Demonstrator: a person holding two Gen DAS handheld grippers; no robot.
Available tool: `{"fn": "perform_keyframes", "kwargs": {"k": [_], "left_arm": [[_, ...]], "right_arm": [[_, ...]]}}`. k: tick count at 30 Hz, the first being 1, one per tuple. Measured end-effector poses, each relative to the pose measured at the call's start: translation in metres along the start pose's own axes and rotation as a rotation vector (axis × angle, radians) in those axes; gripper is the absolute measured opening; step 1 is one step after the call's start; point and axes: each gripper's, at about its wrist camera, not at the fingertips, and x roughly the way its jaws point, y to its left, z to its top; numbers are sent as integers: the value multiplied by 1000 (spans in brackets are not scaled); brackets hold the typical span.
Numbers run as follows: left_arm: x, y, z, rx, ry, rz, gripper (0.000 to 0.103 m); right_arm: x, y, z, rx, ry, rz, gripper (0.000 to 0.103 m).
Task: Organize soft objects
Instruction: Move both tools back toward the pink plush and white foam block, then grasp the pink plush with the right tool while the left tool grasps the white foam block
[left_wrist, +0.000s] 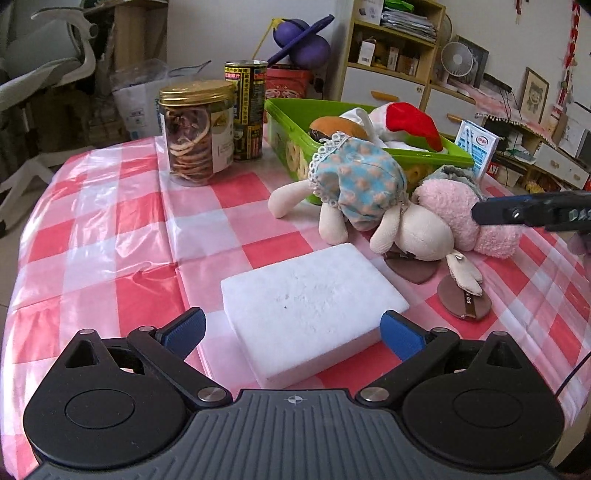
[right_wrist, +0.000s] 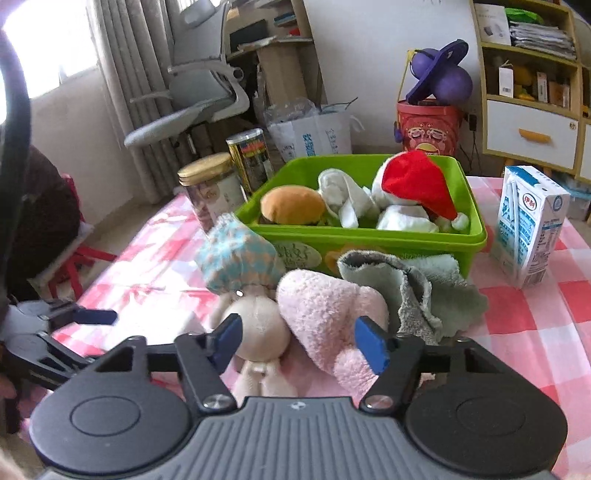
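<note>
Left gripper (left_wrist: 291, 334) wide open, straddling sponge (left_wrist: 314, 310), not gripping. Right gripper (right_wrist: 297, 345) about half open around pink plush (right_wrist: 325, 314), pads not pressing as far as I can tell. Doll (right_wrist: 258, 325) right by its left finger, might snag on it. Bin (right_wrist: 476, 232) straight ahead.

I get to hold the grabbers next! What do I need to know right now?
Left gripper: open, its fingers on either side of the white sponge block, not squeezing.
Right gripper: open, holding nothing, the pink fluffy toy between its fingers.
Done: the burger plush, white cloth and Santa-hat toy lie in the green bin.
Left: sponge block, pink toy, rag doll and grey-green cloth are on the table, in front of the bin.
</note>
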Motion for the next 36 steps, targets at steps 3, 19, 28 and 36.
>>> {"fn": "perform_keyframes", "kwargs": {"k": [3,19,28,36], "left_arm": [[1,0,0,7,-7,1,93],[2,-4,2,36,-19,-7,82],[1,-5,5,33,-19,-7,80],[-5,2,13,-24,-22,14,49]], "right_arm": [[9,2,-3,-38,-1,-43,49],[21,0,-3,-86,-17,-138,49],[25,-7,-1,-72,-12,-159,36],[18,-13,5,-8,-8,-126,31]]}}
